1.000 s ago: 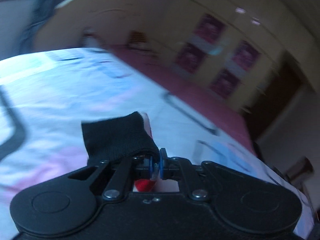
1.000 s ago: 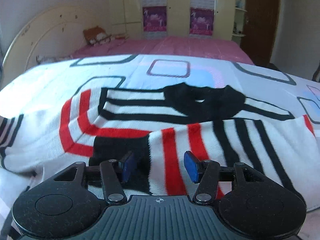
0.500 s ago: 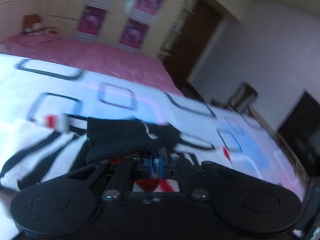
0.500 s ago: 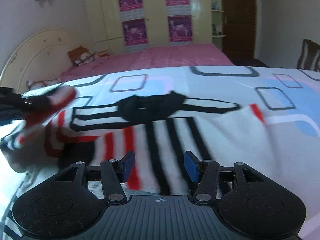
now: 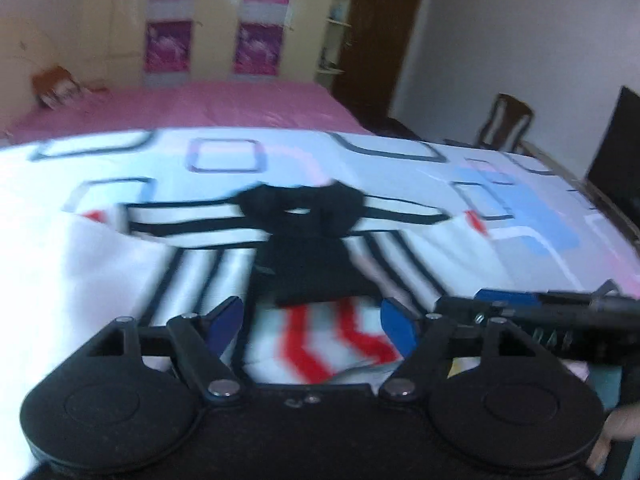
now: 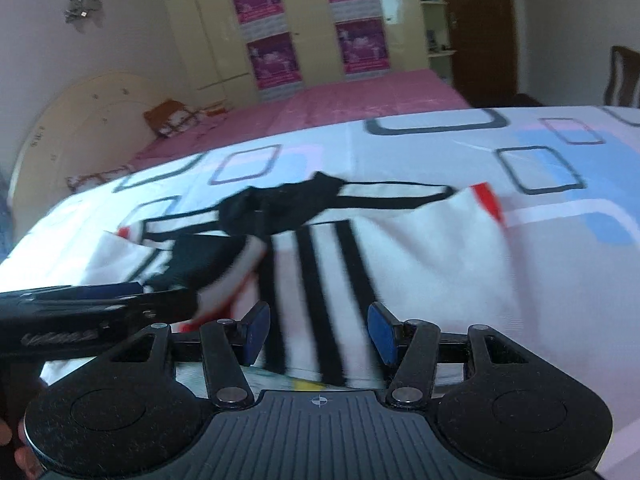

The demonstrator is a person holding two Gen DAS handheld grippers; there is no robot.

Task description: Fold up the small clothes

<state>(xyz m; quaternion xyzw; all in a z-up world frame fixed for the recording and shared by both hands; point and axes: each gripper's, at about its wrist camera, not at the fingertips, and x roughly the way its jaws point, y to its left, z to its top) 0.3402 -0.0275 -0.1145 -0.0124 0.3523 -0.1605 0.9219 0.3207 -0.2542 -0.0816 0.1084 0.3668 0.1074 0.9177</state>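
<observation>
Sleeve fold being let go on the striped sweater

The left gripper (image 5: 312, 322) has its jaws opening over the sleeve cuff (image 5: 316, 276), which lies folded across the sweater (image 6: 420, 264) on the bedsheet (image 6: 460, 148). The right gripper (image 6: 318, 332) hovers with jaws apart and empty; the far-right sleeve likely comes next.

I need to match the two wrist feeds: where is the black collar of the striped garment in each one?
Left wrist: the black collar sits just above picture centre, straight ahead of the left gripper, whose jaws are opening.
Right wrist: the black collar lies left of centre, up-left of the right gripper.
Shared landmark: the purple posters on the cream wardrobe doors beyond the bed.
</observation>
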